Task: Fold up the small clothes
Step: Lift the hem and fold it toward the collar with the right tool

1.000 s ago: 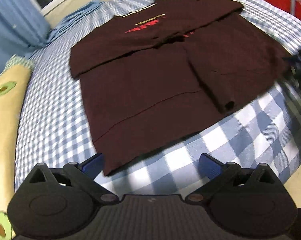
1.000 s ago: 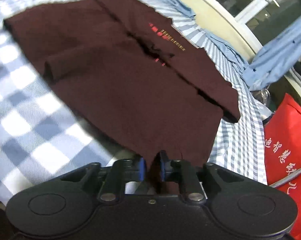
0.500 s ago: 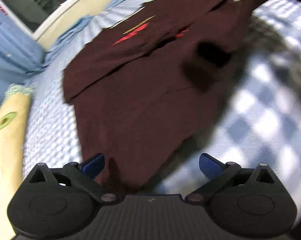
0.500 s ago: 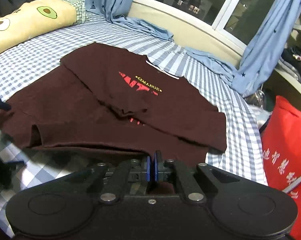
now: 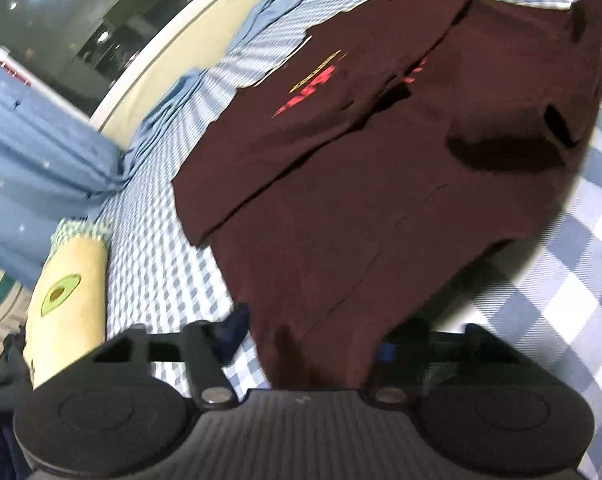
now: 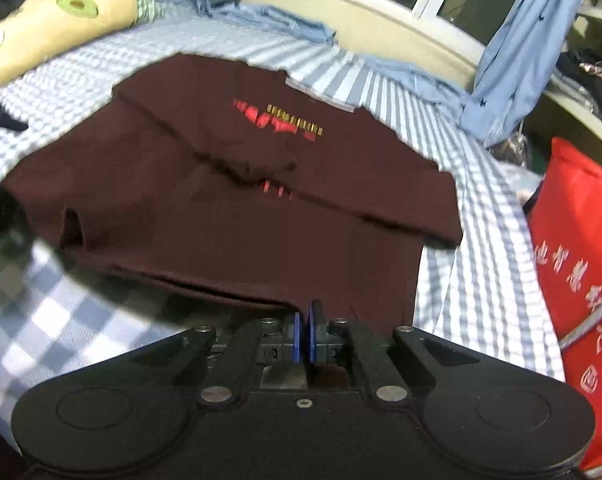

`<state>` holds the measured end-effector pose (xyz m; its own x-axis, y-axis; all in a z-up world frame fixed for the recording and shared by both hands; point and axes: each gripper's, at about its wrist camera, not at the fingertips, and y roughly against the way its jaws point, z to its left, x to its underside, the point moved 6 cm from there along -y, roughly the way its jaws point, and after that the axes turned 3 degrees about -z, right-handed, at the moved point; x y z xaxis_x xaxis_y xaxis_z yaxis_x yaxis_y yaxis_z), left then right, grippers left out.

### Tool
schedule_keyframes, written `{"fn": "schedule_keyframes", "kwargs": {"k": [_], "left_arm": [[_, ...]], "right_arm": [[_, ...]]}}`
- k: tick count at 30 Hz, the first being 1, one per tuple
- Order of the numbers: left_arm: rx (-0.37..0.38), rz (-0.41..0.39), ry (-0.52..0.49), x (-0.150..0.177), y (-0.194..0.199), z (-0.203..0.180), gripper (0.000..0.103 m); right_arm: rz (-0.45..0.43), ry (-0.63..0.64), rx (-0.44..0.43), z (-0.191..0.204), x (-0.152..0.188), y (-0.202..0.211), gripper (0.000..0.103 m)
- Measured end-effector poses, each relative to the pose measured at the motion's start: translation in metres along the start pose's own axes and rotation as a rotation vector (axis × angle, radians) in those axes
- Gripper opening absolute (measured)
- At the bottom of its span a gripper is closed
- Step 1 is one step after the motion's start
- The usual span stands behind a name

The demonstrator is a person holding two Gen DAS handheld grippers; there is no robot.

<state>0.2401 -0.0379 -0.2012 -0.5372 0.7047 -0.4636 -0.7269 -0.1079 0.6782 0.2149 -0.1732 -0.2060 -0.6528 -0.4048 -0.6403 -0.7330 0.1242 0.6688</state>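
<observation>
A: While the maroon sweatshirt (image 6: 237, 200) lies spread on the checked bed (image 6: 473, 280), sleeves folded across the front, where's the right gripper (image 6: 303, 336)?
B: At the hem by the bed's near edge. Fingers narrow, pinching the hem cloth, corner raised off the bed.
A: Left gripper (image 5: 309, 344)?
B: At the other hem corner. Fingers (image 5: 233, 328) have just been closing, half-wide, hem cloth between them; whether the pads press it yet, cannot tell.
A: Anything else?
B: Avocado pillow (image 5: 69, 304) along the bed's side edge, blue curtain (image 6: 505, 64) at the far edge, red bag (image 6: 581, 280) beside the bed.
</observation>
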Motion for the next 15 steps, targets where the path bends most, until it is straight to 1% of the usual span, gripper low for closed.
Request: {"fn": "schedule_keyframes", "kwargs": {"k": [1, 2, 3, 4, 5, 6, 7, 8, 9, 10, 11, 13, 15], "left_arm": [[0.009, -0.009, -0.005, -0.001, 0.002, -0.001, 0.039], [0.019, -0.017, -0.004, -0.003, 0.002, -0.001, 0.032], [0.031, -0.021, 0.002, -0.005, 0.003, -0.001, 0.022], [0.042, -0.024, 0.011, -0.007, 0.004, 0.000, 0.016], [0.049, -0.024, 0.019, -0.011, 0.004, 0.000, 0.015], [0.049, -0.024, 0.029, -0.013, 0.004, 0.002, 0.012], [0.050, -0.025, 0.043, -0.016, 0.003, 0.005, 0.011], [0.050, -0.027, 0.061, -0.019, 0.005, 0.009, 0.011], [0.047, -0.031, 0.075, -0.022, 0.006, 0.013, 0.010], [0.038, -0.039, 0.085, -0.025, 0.009, 0.016, 0.010], [0.026, -0.048, 0.088, -0.027, 0.011, 0.018, 0.009], [0.005, -0.060, 0.078, -0.032, 0.015, 0.021, 0.006], [-0.008, -0.074, 0.072, -0.034, 0.020, 0.021, 0.005]], "right_arm": [[0.011, 0.005, -0.002, 0.002, 0.006, -0.002, 0.005], [0.020, 0.014, -0.004, 0.004, 0.011, -0.005, 0.005], [0.028, 0.022, -0.007, 0.006, 0.016, -0.008, 0.007], [0.038, 0.032, -0.015, 0.008, 0.021, -0.011, 0.011], [0.052, 0.043, -0.017, 0.010, 0.025, -0.016, 0.022], [0.065, 0.063, -0.015, 0.013, 0.031, -0.020, 0.029], [0.076, 0.090, -0.009, 0.016, 0.038, -0.026, 0.031], [0.092, 0.111, -0.011, 0.018, 0.044, -0.031, 0.037], [0.115, 0.128, -0.016, 0.020, 0.051, -0.036, 0.046], [0.138, 0.144, -0.012, 0.021, 0.057, -0.041, 0.051], [0.142, 0.156, 0.003, 0.022, 0.061, -0.044, 0.055], [0.127, 0.153, 0.016, 0.020, 0.064, -0.046, 0.054], [0.109, 0.154, 0.029, 0.018, 0.062, -0.045, 0.022]]}}
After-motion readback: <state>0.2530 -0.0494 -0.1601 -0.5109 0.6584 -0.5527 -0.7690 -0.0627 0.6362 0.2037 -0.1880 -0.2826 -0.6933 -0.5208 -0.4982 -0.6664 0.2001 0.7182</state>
